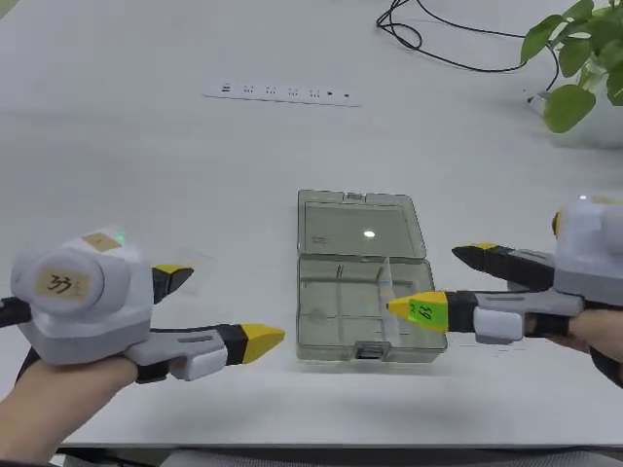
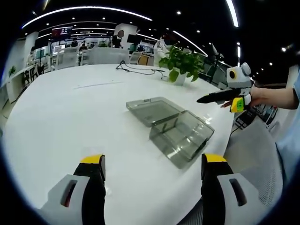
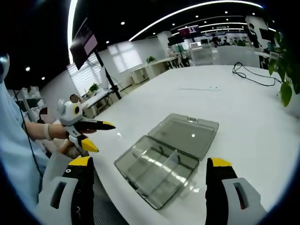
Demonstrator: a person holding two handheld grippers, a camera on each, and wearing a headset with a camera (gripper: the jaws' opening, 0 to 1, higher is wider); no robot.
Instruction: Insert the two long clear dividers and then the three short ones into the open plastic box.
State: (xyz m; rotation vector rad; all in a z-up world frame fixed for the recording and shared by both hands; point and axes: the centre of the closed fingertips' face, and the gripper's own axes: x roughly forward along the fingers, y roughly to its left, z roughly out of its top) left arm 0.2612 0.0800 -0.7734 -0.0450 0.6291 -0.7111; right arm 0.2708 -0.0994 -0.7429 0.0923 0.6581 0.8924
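Grippers: left gripper [image 1: 219, 306] and right gripper [image 1: 435, 280] flank the box, jaws apart, empty.
Box: plastic box [image 1: 304, 292] lies open on the counter [image 1: 146, 175].
Progress: clear dividers [image 3: 161, 163] stand inside; count unclear, likely near finished.
Counter: white; power strip [image 1: 282, 92], cable [image 1: 438, 44], plant [image 1: 579, 58] beyond.
Room: open office, ceiling lights [image 3: 187, 7].

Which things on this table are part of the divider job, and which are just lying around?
For the job:
- clear grey plastic box with open lid
- clear dividers standing in it
- left gripper, open
- right gripper, open

Lying about:
- white power strip
- black cable
- green potted plant
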